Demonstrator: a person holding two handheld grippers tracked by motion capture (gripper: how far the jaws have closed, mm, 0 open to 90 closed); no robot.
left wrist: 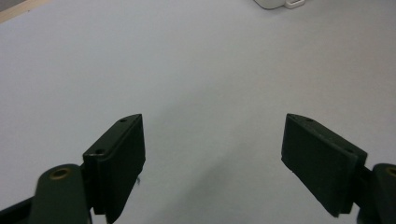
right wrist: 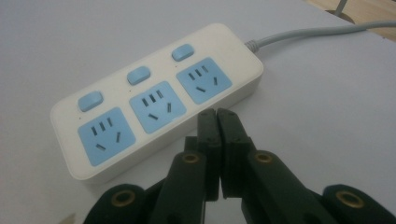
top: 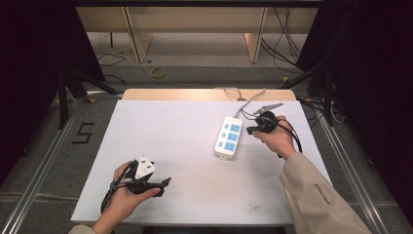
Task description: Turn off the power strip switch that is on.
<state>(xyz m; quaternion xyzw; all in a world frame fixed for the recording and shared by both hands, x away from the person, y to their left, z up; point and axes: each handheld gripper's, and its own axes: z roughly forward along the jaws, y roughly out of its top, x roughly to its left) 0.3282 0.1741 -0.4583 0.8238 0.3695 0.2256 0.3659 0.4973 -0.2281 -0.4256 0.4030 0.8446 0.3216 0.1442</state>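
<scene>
A white power strip point(top: 229, 137) was seen lying flat on the white table point(top: 195, 146), right of the middle, with its long side running roughly away from the person. Three blue sockets point(right wrist: 156, 106) were set in a row along its top, and a blue switch point(right wrist: 138, 75) was placed beside each one. A grey cable point(right wrist: 322, 31) was led from its far end toward the back edge of the table.

The right hand-held gripper point(top: 257, 127) was held in the right hand point(top: 280, 139), just beside the right side of the power strip. In the right gripper view its two black jaws were seen pressed together with nothing between them, their tips point(right wrist: 217, 116) lying close to the near edge of the strip, next to the middle and end sockets; whether the strip was touched could not be told. A beige sleeve point(top: 316, 195) was worn on that arm.

The left hand-held gripper point(top: 163, 185) was held in the left hand point(top: 124, 192) near the front left part of the table, well apart from the power strip. Its jaws were spread wide, as shown in the left gripper view point(left wrist: 212, 158), and only bare table surface was seen between them. A white block point(top: 144, 167) was carried on top of that gripper. A corner of the power strip point(left wrist: 279, 3) was caught at the top edge of that view
</scene>
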